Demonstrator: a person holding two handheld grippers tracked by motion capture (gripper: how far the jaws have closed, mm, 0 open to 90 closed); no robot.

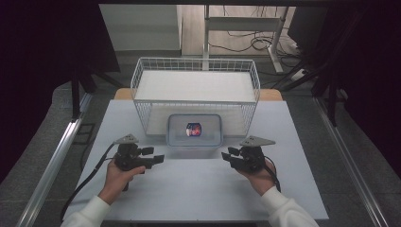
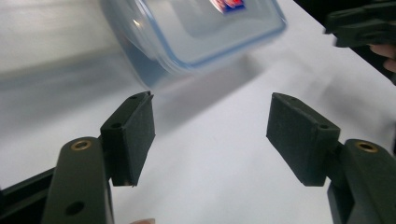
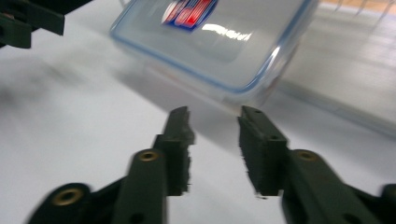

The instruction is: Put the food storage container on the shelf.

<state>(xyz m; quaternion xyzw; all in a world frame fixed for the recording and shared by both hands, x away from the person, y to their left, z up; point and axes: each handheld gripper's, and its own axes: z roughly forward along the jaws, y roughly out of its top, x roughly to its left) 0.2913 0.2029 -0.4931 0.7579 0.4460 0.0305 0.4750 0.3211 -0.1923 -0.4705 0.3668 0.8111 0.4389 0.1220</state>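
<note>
A clear plastic container with a blue-rimmed lid and a red and blue label stands on the white table, just in front of the wire basket. My left gripper is held low at its front left corner, jaws wide open and empty. In the left gripper view the container lies just beyond the left gripper. My right gripper sits at the front right corner, open with a narrower gap. In the right gripper view the container is close ahead of the right gripper, apart from its tips.
A white wire basket with a white sheet inside stands at the back of the table. Bare table surface lies between and in front of the hands. Table edges are left and right, with dark floor beyond.
</note>
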